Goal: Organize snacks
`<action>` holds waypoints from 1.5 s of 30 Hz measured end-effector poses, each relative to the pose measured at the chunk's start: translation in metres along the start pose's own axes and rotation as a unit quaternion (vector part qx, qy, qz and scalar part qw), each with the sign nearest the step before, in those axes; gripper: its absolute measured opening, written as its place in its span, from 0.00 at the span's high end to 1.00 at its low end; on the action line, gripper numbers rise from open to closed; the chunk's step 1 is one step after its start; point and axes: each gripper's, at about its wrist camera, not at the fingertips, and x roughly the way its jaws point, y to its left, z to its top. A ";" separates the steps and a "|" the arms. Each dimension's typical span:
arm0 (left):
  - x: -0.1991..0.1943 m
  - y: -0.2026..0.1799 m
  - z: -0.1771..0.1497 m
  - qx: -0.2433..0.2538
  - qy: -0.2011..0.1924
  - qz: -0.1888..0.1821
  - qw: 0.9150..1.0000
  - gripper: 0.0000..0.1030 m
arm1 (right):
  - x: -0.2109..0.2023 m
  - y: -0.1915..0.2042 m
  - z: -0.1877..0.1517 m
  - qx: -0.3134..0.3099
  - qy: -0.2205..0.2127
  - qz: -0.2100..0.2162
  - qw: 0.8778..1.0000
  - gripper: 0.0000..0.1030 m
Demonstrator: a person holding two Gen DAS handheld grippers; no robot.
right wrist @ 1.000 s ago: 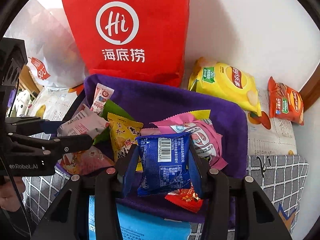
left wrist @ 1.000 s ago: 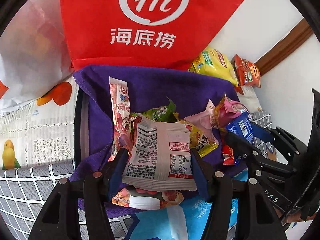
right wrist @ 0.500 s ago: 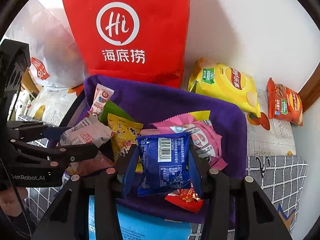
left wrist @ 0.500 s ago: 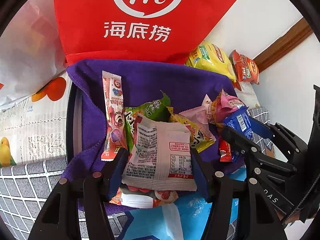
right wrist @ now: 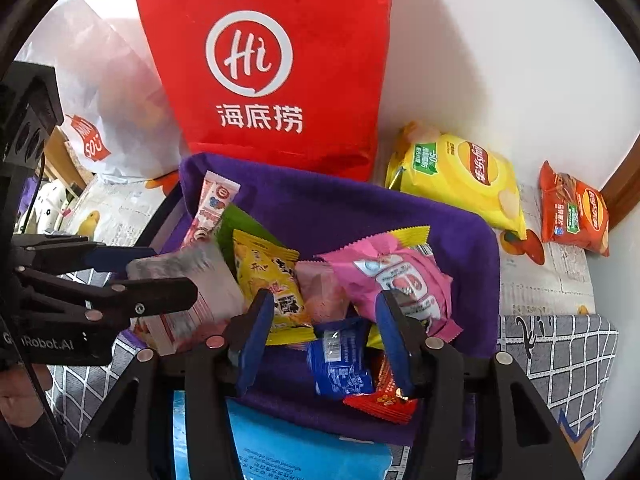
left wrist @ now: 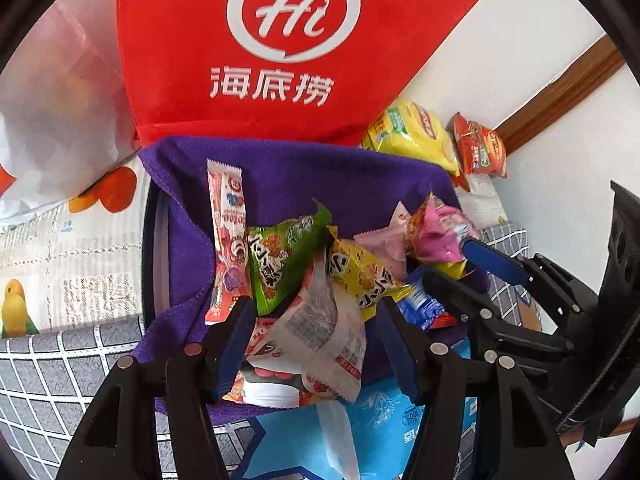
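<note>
**Two packets being let go over the purple-lined tray**

The right tool (right wrist: 324, 340) is seen with its jaws opening; the blue packet (right wrist: 340, 360) lies loose between them on the purple cloth (right wrist: 340, 208), touched by neither pad. The left tool (left wrist: 316, 344) stands with its fingers parted around a white printed packet (left wrist: 320, 328), which is crumpled and tilted. Whether the pads press on it cannot be told for certain, though a gap shows on the right side, so it is judged released.

Other snacks are heaped just behind: a green packet (left wrist: 284, 256), a yellow packet (right wrist: 272, 280) and a pink packet (right wrist: 396, 276). Two chip bags (right wrist: 460, 176) lie outside the tray beside the red bag (right wrist: 272, 64).

The step is best finished by both tools being opened fully before they are lifted straight up, so that no foil edge is snagged and dragged out. The outlying bags would sensibly be fetched afterwards.
</note>
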 end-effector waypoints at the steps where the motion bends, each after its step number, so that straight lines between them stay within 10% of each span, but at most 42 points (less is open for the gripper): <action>1: -0.004 0.000 0.000 0.000 -0.006 -0.001 1.000 0.39 | -0.001 0.001 0.000 -0.001 -0.002 0.000 1.000 0.48; 29: -0.112 -0.035 -0.025 0.038 -0.153 0.029 0.987 0.15 | -0.141 0.030 -0.029 0.017 -0.125 -0.030 0.992 0.25; 39: -0.133 -0.065 -0.105 0.059 -0.173 0.045 0.982 0.12 | -0.177 0.027 -0.099 0.053 -0.118 -0.043 0.991 0.25; 45: -0.152 -0.071 -0.163 0.052 -0.213 0.040 0.975 0.12 | -0.203 0.033 -0.146 0.063 -0.142 -0.064 0.986 0.08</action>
